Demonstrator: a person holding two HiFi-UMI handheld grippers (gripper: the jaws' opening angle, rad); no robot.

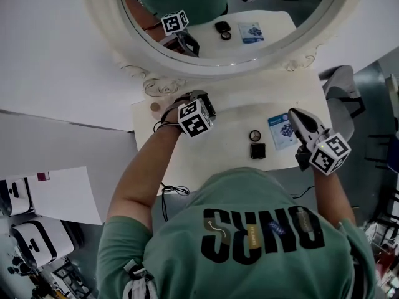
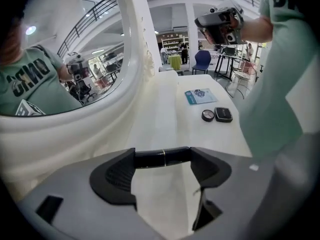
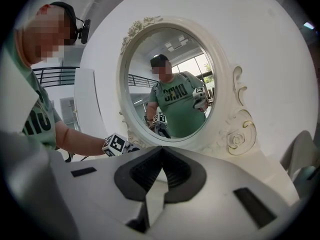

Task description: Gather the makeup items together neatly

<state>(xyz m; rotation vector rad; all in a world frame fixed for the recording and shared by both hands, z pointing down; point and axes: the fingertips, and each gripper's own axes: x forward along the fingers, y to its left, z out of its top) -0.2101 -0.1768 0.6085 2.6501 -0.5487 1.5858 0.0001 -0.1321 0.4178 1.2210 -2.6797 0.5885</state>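
The left gripper (image 2: pixel 161 160) clamps a black tube (image 2: pixel 147 159) crosswise above the white table (image 1: pixel 227 120), the right gripper (image 3: pixel 161 171) has its jaws closed together and empty, and the round compact (image 1: pixel 255 135), square case (image 1: pixel 258 151) and blue packet (image 1: pixel 282 131) lie grouped toward the table's right.

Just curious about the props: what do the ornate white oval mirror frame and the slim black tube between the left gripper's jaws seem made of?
The mirror frame: probably moulded resin or painted wood, matt cream-white, judging by its raised scrolls and rosette. The black tube, clamped in the left gripper: likely glossy plastic, with highlights and a thin metallic-looking band midway.
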